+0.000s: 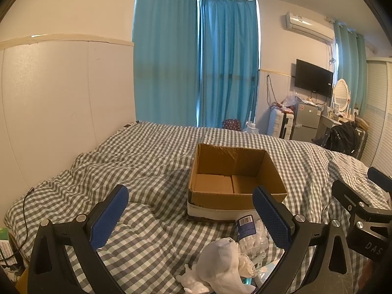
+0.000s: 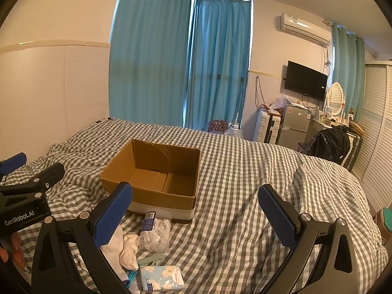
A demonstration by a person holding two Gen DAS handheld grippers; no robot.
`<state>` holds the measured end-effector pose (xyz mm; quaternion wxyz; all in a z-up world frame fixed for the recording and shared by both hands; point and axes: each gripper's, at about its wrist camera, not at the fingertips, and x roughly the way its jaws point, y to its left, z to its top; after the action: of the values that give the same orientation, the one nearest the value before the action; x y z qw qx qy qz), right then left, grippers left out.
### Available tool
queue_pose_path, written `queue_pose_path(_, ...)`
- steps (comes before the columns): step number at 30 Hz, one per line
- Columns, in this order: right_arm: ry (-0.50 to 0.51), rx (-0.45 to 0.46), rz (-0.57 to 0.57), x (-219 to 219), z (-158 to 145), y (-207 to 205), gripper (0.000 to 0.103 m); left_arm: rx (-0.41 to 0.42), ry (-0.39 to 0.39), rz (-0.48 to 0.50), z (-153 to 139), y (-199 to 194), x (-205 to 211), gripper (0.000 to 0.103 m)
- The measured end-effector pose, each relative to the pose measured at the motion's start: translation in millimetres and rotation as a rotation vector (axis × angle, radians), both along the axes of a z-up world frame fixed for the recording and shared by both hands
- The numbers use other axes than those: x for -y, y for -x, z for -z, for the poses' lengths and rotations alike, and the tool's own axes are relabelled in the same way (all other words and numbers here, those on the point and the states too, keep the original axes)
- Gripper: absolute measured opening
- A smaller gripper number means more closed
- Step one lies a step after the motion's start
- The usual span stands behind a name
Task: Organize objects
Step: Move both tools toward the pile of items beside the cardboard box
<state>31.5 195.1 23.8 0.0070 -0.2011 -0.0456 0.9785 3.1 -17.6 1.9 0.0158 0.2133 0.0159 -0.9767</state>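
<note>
On the bed (image 1: 152, 152), my left camera shows the empty cardboard box (image 1: 235, 178) mid-cover, its near wall partly behind my pad. The bottle (image 1: 247, 230) and white sock (image 1: 220, 262) by the near edge are cut off below. My left claw (image 1: 191, 218) gapes fully, gripping nothing.

From my right camera, the box (image 2: 156, 174) sits left of centre; bottle (image 2: 155, 232), sock (image 2: 115, 245) and tissue pack (image 2: 161, 278) lie before it, half hidden. My right claw (image 2: 193, 218) stands wide, touching nothing.

Both wrist cams sit low over the bed, tilted down, near the cardboard box (image 1: 235, 178) (image 2: 156, 174). Left cam looks from its left, right cam from its right, both sharing it.
</note>
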Motion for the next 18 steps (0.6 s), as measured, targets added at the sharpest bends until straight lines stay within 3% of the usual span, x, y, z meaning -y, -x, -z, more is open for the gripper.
queue_pose_path(18,-0.004,-0.014,-0.01,-2.7,-4.0,-15.7,0.103,0.01,0.026,-0.003,4.4,-14.8,3.1,0.103)
